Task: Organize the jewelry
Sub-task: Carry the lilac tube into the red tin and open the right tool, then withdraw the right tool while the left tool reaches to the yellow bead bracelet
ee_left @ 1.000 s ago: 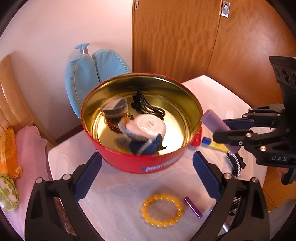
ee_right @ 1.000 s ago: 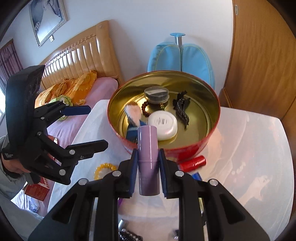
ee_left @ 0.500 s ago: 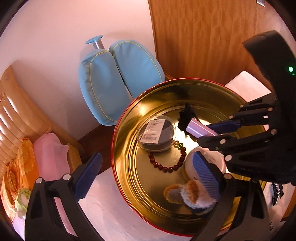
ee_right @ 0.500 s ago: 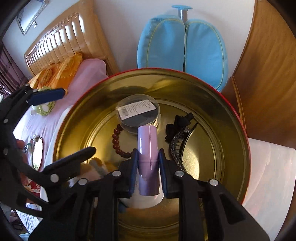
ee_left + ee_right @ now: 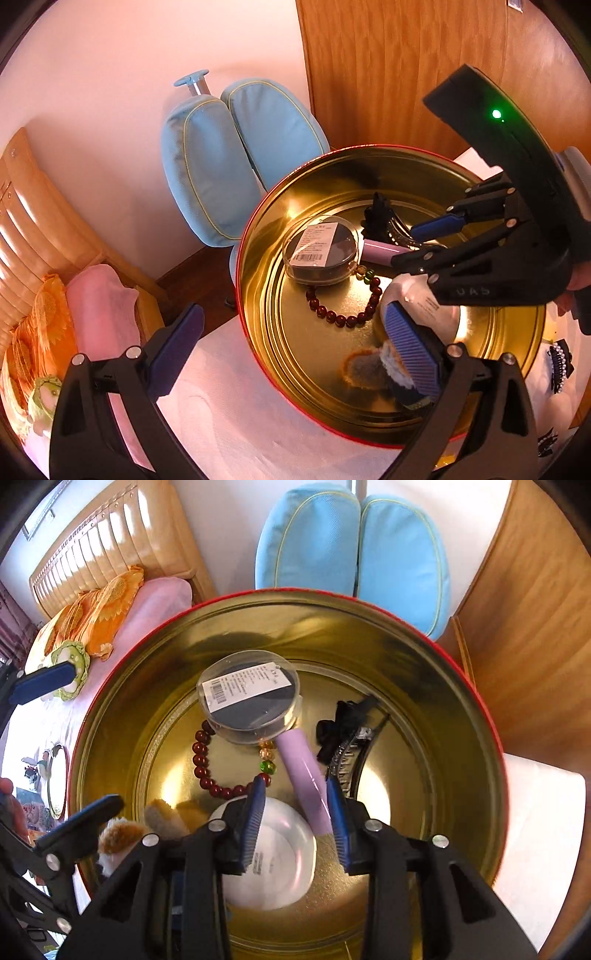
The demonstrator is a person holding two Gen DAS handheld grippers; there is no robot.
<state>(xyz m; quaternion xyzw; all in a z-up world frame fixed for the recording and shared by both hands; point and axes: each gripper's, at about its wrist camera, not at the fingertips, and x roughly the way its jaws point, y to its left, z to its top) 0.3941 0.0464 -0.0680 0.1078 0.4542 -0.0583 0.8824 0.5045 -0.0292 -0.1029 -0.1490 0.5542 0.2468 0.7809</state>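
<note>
Right gripper (image 5: pixel 295 812): fingers just opened, lilac tube (image 5: pixel 303 775) loose between them.
Left gripper (image 5: pixel 295 354): fingers wide, empty.
Risk: tube, possibly leaning on a finger, rolls into the hair clip (image 5: pixel 347 734).

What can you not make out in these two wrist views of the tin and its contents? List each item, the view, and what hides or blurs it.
- White round case, right wrist view: near half hidden behind the right gripper; its print is too small to read.
- Furry item, left wrist view: partly covered by a left gripper finger; its kind is unclear.
- Clear box label, both views: text too small.
- Beaded bracelet, right wrist view: the far part lies under the box.
</note>
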